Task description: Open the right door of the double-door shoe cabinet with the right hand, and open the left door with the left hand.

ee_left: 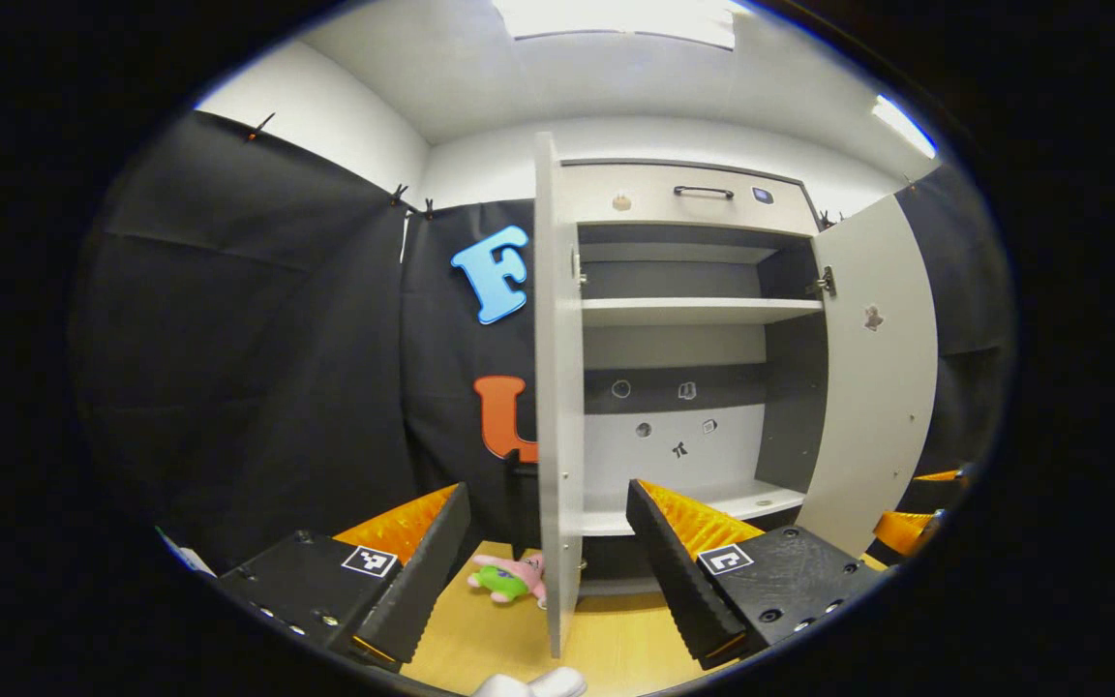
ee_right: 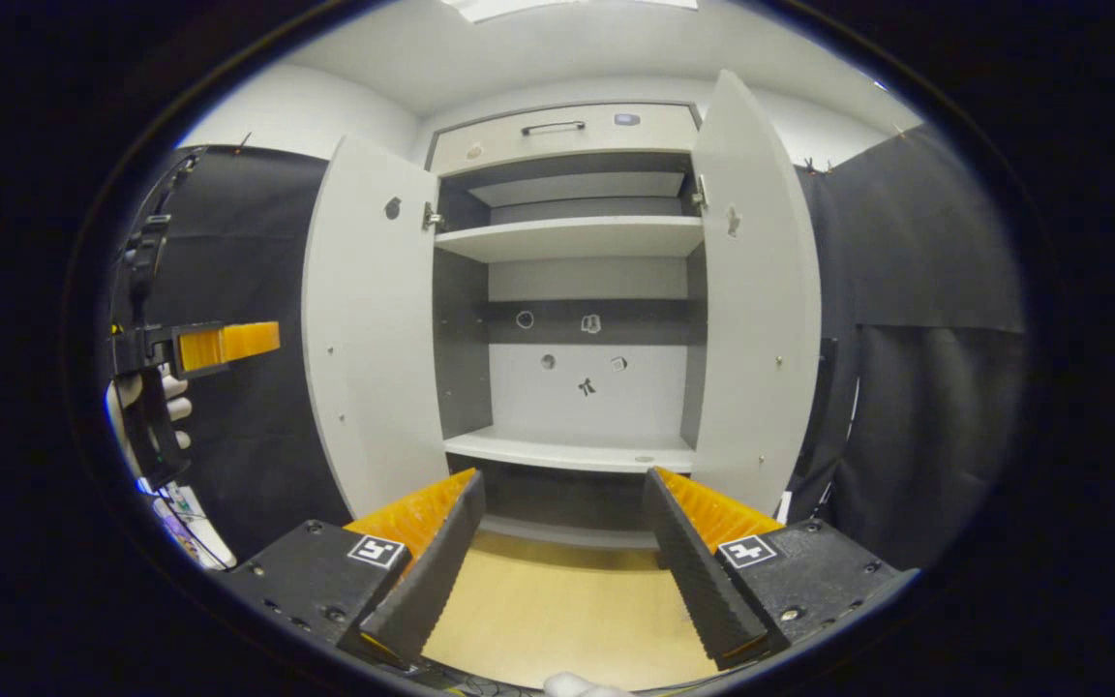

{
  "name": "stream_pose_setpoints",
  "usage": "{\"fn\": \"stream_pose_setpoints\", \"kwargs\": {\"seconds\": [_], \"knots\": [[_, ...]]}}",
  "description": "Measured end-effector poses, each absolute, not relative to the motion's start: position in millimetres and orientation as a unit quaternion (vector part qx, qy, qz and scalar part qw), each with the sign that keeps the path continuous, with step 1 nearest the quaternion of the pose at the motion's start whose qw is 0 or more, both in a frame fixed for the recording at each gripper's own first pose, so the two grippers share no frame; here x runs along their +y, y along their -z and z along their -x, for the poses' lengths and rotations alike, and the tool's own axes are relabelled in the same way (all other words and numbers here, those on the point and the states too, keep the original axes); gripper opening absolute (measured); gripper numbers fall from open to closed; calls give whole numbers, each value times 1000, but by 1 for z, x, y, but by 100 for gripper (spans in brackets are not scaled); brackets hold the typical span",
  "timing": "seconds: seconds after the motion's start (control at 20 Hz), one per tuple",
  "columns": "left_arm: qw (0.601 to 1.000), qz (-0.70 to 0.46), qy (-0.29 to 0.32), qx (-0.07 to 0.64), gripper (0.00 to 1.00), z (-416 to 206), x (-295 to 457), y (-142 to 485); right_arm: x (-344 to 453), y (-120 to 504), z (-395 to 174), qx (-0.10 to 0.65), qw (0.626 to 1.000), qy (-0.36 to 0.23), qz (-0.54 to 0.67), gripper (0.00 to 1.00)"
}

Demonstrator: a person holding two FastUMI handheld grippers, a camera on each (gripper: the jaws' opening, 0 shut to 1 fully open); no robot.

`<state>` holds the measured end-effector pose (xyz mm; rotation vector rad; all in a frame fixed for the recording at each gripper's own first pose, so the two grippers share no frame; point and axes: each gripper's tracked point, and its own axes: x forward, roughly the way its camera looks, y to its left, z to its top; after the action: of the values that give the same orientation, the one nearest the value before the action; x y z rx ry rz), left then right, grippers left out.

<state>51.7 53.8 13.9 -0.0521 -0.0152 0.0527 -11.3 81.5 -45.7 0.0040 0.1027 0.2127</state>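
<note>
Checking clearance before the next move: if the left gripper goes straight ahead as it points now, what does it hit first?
Likely the left door's edge: it stands open, edge-on, between the open left gripper's fingers. Depth is unclear.

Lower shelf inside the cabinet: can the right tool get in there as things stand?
Probably yes. In the right gripper view both doors, left door and right door, stand swung wide, and the lower shelf lies bare straight ahead of the open right tool, with nothing between them.

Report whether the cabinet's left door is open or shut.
Open. The left door stands swung out from the shoe cabinet, baring its shelves.
</note>
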Motion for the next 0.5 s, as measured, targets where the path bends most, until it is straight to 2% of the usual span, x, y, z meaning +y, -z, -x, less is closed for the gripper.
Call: {"fn": "stream_pose_setpoints", "kwargs": {"seconds": [0.5], "knots": [[999, 38, 24, 15, 96, -45, -49, 23, 23, 37, 18, 42, 998, -45, -15, 100]]}}
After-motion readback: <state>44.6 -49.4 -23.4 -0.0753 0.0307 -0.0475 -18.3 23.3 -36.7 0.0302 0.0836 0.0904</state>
